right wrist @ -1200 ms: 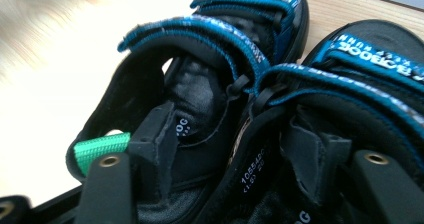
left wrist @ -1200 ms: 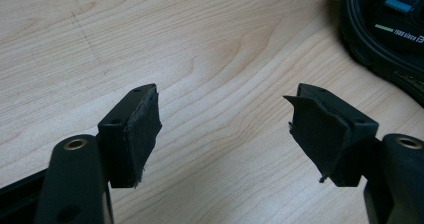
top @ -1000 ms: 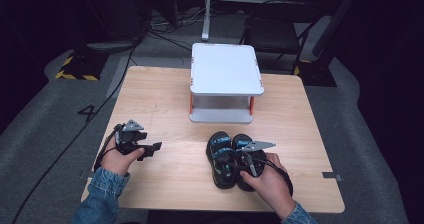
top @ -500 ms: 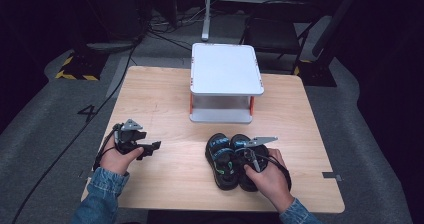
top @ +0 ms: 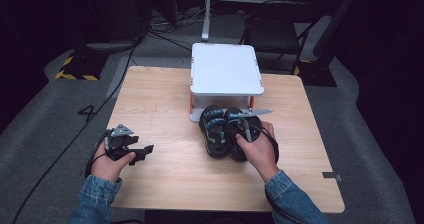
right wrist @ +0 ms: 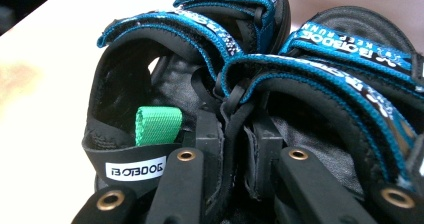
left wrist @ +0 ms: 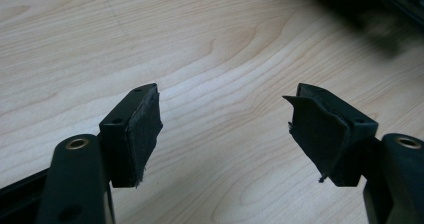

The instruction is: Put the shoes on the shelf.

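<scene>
Right gripper (right wrist: 235, 134) just clamped on sandals' (top: 222, 131) inner heel straps; near shelf (top: 226, 69).

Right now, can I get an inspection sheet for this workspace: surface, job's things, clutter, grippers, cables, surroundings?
Surface: wooden table, bare apart from the items below.
Job's things: pair of black-and-blue sandals side by side, toes toward the white stand.
Clutter: nothing seen.
Grippers: right gripper has just been closing and is shut on the sandals, pinching their two inner heel straps together; left gripper open, nothing between its jaws, low over bare table.
Cables: one trails off the table's left side from the left gripper; more on the floor behind.
Surroundings: dark room, grey floor, chair behind the table, hazard tape at left.
</scene>
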Action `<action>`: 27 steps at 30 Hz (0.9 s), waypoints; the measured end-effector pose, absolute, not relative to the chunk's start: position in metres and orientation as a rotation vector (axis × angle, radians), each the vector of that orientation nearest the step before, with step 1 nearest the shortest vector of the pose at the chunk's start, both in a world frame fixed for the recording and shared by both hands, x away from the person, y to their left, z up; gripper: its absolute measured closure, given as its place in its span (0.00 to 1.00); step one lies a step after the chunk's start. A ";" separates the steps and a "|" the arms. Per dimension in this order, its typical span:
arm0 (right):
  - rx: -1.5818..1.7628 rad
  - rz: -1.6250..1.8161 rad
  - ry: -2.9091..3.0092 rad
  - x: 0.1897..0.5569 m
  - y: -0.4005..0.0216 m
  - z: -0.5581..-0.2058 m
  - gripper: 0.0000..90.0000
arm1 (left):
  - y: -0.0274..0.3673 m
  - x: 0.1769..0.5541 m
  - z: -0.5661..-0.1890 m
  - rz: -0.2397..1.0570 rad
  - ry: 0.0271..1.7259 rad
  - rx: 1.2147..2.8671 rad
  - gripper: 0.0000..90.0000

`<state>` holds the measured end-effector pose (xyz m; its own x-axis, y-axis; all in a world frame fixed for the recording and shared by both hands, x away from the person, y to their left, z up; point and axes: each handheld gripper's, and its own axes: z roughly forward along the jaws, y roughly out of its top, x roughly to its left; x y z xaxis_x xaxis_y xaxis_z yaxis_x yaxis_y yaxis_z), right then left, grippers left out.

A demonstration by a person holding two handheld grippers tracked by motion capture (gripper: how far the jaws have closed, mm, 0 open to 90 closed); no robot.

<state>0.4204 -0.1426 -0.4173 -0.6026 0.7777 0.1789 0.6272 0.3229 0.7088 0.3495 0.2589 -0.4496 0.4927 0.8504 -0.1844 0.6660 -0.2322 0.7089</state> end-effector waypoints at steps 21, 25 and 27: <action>1.361 1.162 2.288 0.500 -0.136 -0.432 0.95 | 0.274 0.330 -0.453 0.319 1.303 1.948 0.32; 1.313 1.146 2.316 0.498 -0.136 -0.432 0.90 | 0.270 0.333 -0.453 0.319 1.287 1.962 0.32; 1.294 1.130 2.318 0.494 -0.137 -0.432 0.86 | 0.268 0.335 -0.453 0.314 1.283 1.967 0.32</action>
